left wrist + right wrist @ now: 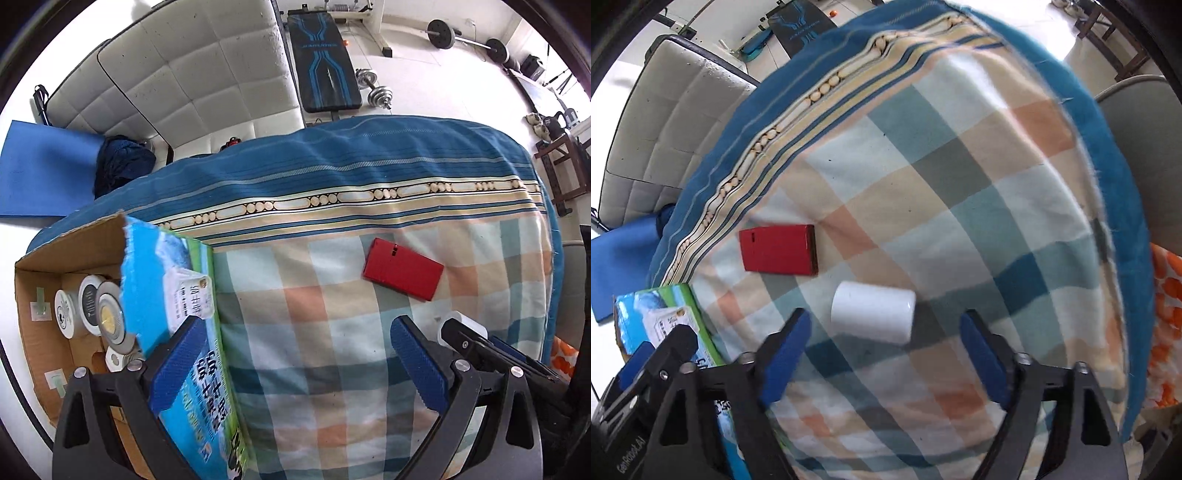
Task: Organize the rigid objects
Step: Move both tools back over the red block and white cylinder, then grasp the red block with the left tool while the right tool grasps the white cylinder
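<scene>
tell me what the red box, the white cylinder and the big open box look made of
Red box: probably coated card or thin metal; flat, sharp-edged faces with a slight sheen.
White cylinder: looks like smooth plastic or glazed ceramic; an even glossy surface with a small highlight near one end.
Open box: corrugated cardboard; matte brown walls with a raw, frayed flap edge.

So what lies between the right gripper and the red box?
In the right wrist view, a white cylinder lies on its side on the checked cloth, just ahead of the open right gripper, with the red box beyond.
</scene>
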Demonstrator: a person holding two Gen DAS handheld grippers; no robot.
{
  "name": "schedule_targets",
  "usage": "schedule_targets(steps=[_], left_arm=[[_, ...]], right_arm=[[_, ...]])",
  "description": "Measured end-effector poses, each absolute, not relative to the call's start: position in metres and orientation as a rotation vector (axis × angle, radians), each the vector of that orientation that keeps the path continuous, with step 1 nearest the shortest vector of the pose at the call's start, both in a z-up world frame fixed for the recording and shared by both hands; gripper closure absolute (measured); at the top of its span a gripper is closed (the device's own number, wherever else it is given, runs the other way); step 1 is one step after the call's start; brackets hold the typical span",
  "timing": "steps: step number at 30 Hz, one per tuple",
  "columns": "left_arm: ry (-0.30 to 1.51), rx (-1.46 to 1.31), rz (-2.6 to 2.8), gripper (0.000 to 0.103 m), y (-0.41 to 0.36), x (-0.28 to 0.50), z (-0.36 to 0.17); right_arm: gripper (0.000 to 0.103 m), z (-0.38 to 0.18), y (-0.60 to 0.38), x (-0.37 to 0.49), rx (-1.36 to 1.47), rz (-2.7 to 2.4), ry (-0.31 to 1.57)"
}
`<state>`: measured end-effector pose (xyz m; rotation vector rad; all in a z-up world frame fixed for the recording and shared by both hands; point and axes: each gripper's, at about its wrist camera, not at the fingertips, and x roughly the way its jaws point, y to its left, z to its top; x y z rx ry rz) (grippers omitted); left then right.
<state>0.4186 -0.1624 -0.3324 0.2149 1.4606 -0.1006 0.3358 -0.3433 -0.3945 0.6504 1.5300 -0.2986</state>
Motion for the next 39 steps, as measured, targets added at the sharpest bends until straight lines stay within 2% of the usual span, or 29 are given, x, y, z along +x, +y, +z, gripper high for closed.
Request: schedule_targets(steps=[1, 2, 12, 24, 27, 29, 31, 39], left_arm=[[1.465, 0.215, -0.101, 0.0, -0.163, 0.42, -0.335], [1.468, 0.211, -0.102, 0.0, -0.165, 0.422, -0.338], [1.543, 0.13, -0.229, 0.0, -0.201, 0.444, -0.36], [1.629, 0.293, -0.321, 0.001, -0.256, 0.46, -0.41], [1.616, 0.302, -0.329, 0.009, -0.262, 0.46, -0.414], [1.594, 0.308, -0.326, 0.025, -0.264, 0.459, -0.412], [1.573, 0.312, -0.332, 0.034, -0.267, 0.459, -0.408], [1.55, 0.291, -0.317, 0.034, -0.248, 0.448, -0.398]], right_arm=[[0.047, -0.4, -0.343, 0.338, 0.648, -0.294, 1.535], [0.054, -0.404, -0.344, 0.339, 0.638, -0.292, 1.545], [0.055, -0.387, -0.383, 0.346, 0.503, -0.312, 1.54], [0.056, -0.399, -0.408, 0.356, 0.519, -0.33, 1.566], [0.058, -0.404, -0.411, 0.36, 0.523, -0.329, 1.575], [0.058, -0.405, -0.411, 0.36, 0.52, -0.328, 1.577], [0.058, -0.411, -0.41, 0.373, 0.516, -0.322, 1.582], [0.058, -0.4, -0.409, 0.361, 0.498, -0.306, 1.575]])
